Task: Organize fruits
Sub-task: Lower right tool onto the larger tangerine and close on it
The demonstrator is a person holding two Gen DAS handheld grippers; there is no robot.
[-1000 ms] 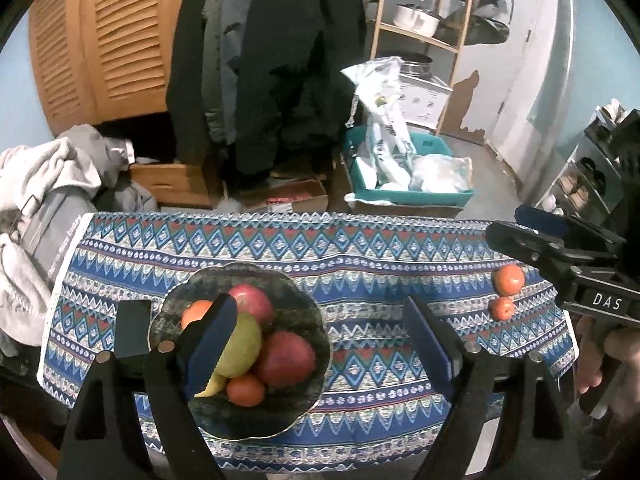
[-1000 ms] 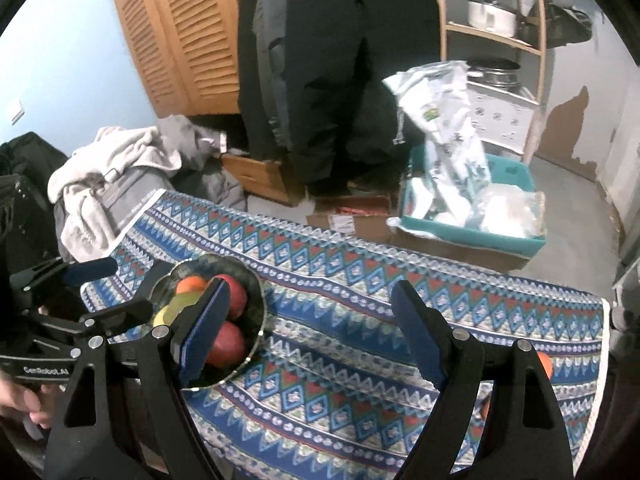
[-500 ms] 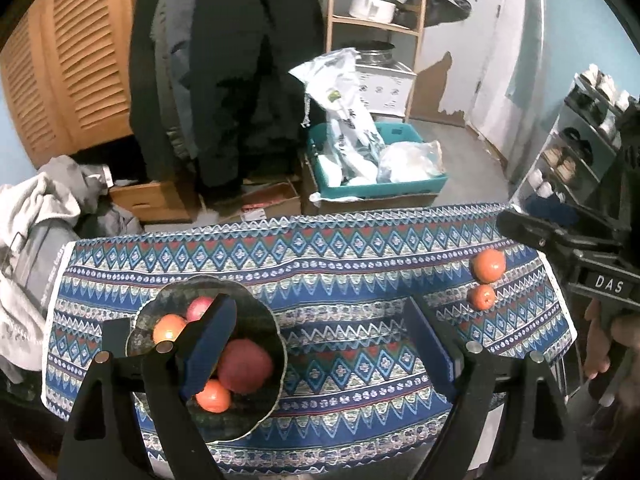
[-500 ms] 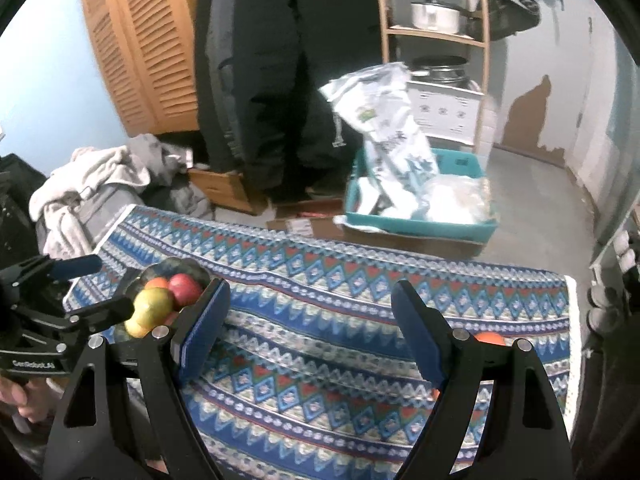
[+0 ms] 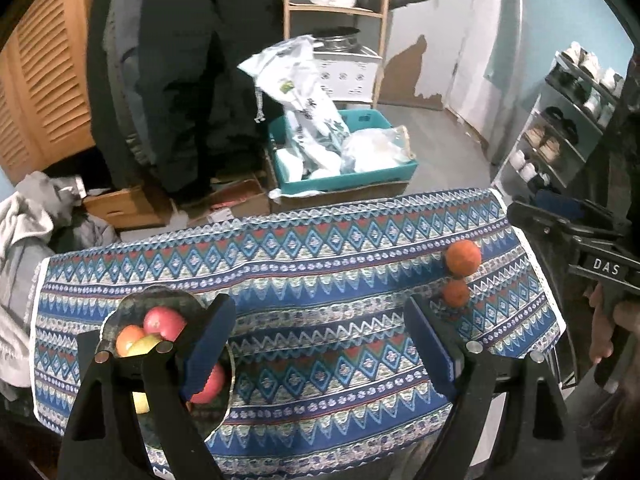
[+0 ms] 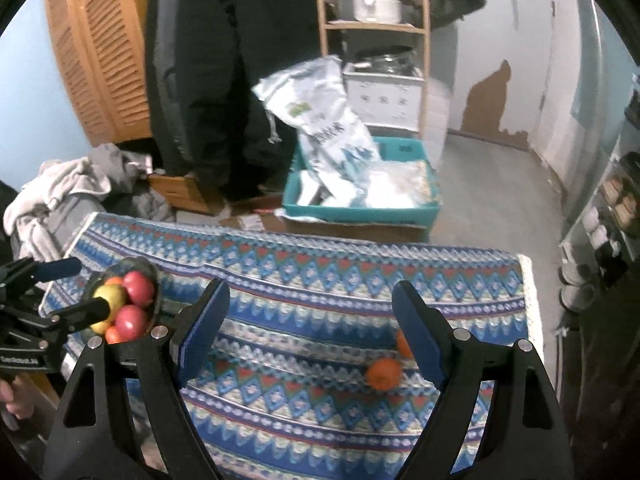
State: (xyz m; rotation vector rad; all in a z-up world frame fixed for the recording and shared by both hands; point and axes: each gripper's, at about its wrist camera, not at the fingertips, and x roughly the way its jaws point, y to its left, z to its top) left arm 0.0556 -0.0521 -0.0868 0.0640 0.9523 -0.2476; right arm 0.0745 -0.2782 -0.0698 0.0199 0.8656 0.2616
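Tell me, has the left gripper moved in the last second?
Yes. The left gripper has shifted right, away from the bowl and toward the oranges.

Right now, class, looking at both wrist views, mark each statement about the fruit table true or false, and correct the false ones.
1. Two oranges lie loose on the patterned tablecloth. True.
2. The bowl holds only oranges. False: it also holds red apples and a yellow fruit.
3. The right gripper is clamped on an orange. False: its jaws stand open with nothing between them.
4. The left gripper is open and holds nothing. True.
5. The loose oranges lie beside the bowl. False: they are near the cloth's opposite end.
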